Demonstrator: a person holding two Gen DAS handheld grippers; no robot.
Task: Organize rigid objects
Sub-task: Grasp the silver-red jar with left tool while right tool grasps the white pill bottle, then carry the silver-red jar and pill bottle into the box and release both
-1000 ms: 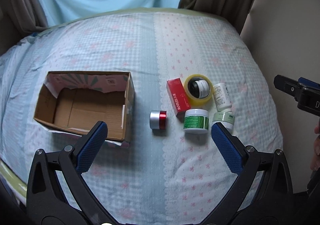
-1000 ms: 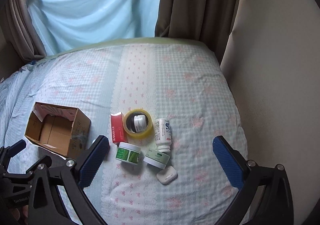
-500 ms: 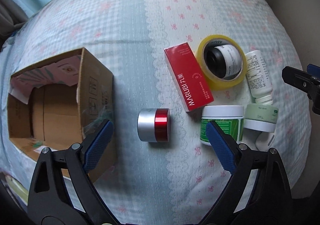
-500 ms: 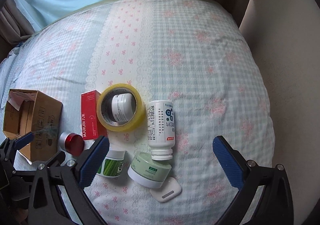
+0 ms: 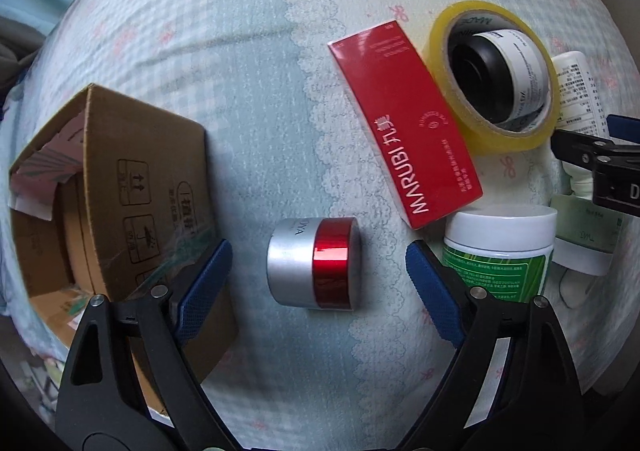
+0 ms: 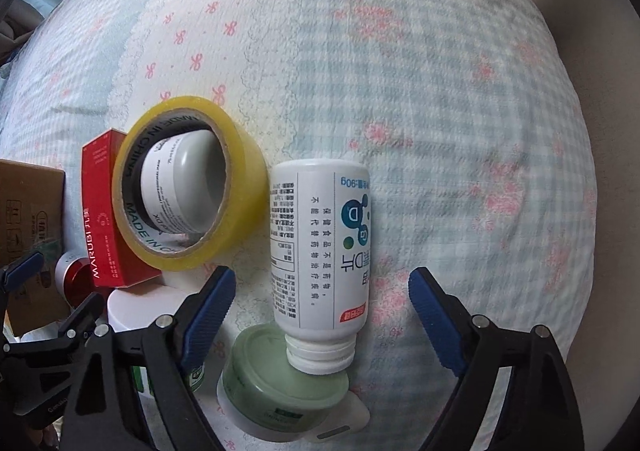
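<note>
Two grippers, jaws wide and empty, over bedspread items.
Left gripper (image 5: 316, 271) straddles silver-red jar (image 5: 314, 262); cardboard box (image 5: 120, 187) left, red carton (image 5: 404, 123) beyond. Right gripper (image 6: 322, 299) frames white bottle (image 6: 320, 243); yellow tape roll (image 6: 188, 183) farther left.

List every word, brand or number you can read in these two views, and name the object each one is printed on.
"MARUBI": red box.
"MADE IN CHINA": inner core of the yellow tape roll.
"90g": white bottle; its Chinese small print is too fine to quote.
"OYA", cut off: silver and red jar.
Cardboard box markings and green jar label: too blurred.
</note>
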